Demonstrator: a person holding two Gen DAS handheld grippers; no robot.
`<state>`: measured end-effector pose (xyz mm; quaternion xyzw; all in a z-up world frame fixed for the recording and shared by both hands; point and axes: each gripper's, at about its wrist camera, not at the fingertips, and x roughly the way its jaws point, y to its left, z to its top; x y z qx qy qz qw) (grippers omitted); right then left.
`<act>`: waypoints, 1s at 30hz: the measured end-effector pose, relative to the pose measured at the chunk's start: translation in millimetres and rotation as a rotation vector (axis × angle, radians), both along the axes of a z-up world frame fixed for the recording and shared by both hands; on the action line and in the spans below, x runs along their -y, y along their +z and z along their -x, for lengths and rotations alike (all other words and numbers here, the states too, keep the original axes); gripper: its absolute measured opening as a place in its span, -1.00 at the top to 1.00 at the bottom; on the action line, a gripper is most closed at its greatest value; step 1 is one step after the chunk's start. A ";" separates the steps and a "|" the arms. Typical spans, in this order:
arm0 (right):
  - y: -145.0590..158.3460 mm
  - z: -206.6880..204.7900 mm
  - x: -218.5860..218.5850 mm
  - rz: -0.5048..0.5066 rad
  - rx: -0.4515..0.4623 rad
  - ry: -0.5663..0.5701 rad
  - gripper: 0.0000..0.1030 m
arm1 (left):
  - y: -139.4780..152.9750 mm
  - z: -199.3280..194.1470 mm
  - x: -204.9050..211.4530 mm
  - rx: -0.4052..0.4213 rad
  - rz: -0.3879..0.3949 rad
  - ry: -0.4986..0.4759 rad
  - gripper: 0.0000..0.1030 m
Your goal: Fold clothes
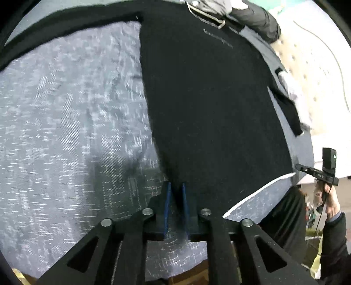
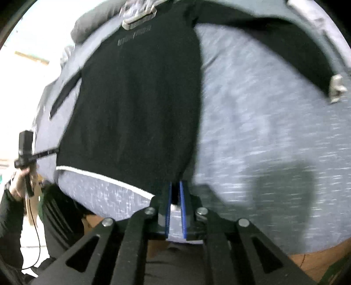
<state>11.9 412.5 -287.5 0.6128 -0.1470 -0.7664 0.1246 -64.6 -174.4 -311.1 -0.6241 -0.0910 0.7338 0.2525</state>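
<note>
gripping the two bottom hem corners of the black sweatshirt (image 1: 208, 105), the left tongs (image 1: 175, 193) and right tongs (image 2: 175, 190) each stood narrow on cloth. ahead of them it lay flat on the grey bed cover (image 1: 65, 109), sleeves spread, probably so the hem could be carried toward the collar.

We're looking at a bed (image 1: 65, 114) wearing a grey-blue heathered cover. A black long-sleeved top (image 1: 208, 105) is lying spread flat on it, hem toward us with a white edge showing, sleeves reaching out to both sides. Up by the collar some pale and dark clothing (image 1: 252, 15) is sitting piled on the cover.
</note>
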 end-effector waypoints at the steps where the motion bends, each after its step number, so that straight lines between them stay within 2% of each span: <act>1: 5.5 3.9 -12.9 -0.011 -0.019 -0.041 0.85 | 5.3 -0.1 3.7 -0.013 -0.006 0.009 0.61; 2: 11.0 7.7 -25.7 -0.022 -0.037 -0.082 0.79 | 11.1 0.4 7.8 -0.026 -0.016 0.021 0.56; 6: 32.9 23.2 -77.1 -0.067 -0.111 -0.247 0.42 | 26.1 11.6 14.1 -0.059 -0.042 0.057 0.53; 9: 49.3 34.9 -115.7 -0.101 -0.167 -0.370 0.30 | 33.5 15.7 -0.9 -0.080 -0.053 0.075 0.53; 12: 56.8 48.4 -145.0 -0.134 -0.205 -0.452 0.28 | 36.8 19.6 -19.2 -0.092 -0.055 0.079 0.53; 17: 36.6 74.4 -174.0 -0.131 -0.178 -0.534 0.27 | 34.2 27.9 -33.7 -0.097 -0.056 0.091 0.53; 26: -2.6 114.1 -173.6 -0.153 -0.148 -0.531 0.27 | 33.6 38.3 -46.9 -0.080 -0.035 0.075 0.52; 30: -13.2 117.2 -151.6 -0.157 -0.157 -0.441 0.28 | 35.7 41.3 -52.2 -0.083 -0.036 0.067 0.51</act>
